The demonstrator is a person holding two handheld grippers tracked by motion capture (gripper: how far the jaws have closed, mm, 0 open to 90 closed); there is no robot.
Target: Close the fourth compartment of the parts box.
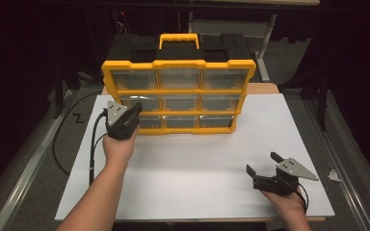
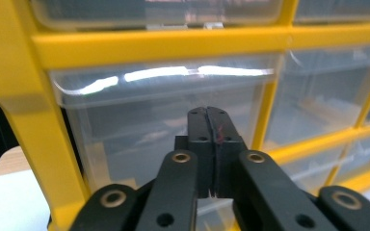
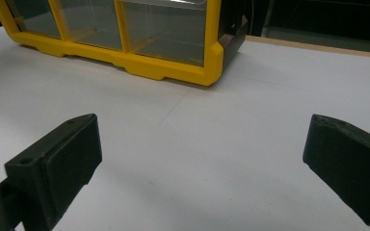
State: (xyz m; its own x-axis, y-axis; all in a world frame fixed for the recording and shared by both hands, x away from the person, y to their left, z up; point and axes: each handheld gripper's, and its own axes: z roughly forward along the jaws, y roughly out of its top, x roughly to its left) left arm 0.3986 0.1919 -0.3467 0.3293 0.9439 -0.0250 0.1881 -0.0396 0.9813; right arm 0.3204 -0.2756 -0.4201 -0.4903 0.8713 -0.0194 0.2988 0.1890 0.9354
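White surface (image 1: 192, 168) spans the frame, wood edge visible at the back. On its far half stands a yellow-framed drawer organizer (image 1: 178, 96), upright, black body behind, yellow carry handle (image 1: 178, 40) on top, three-by-three grid of clear drawers facing the person. Drawer contents too blurred to tell. Left tongs (image 1: 136, 111) are up at the organizer's lower-left corner, held in the person's left hand (image 1: 119, 144), grey three-cornered plate on top, black cable (image 1: 94, 144) trailing down and off the surface's left side. In the left gripper view the left tongs (image 2: 207, 113) are clenched, jaws pressed flat together with nothing between them, tips right in front of a clear drawer (image 2: 164, 125) in the left column next to the yellow side frame; contact with the drawer face can't be confirmed. Right tongs (image 1: 262, 162) sit low over the near-right part of the surface, well apart from the organizer, jaws spread wide and pointing left. Right gripper view confirms: right tongs (image 3: 202, 159) released, empty, bare white surface between the jaws, organizer's bottom-right corner (image 3: 207, 67) farther ahead. Small crumpled white scrap (image 1: 334, 175) lies on the floor off the right edge.
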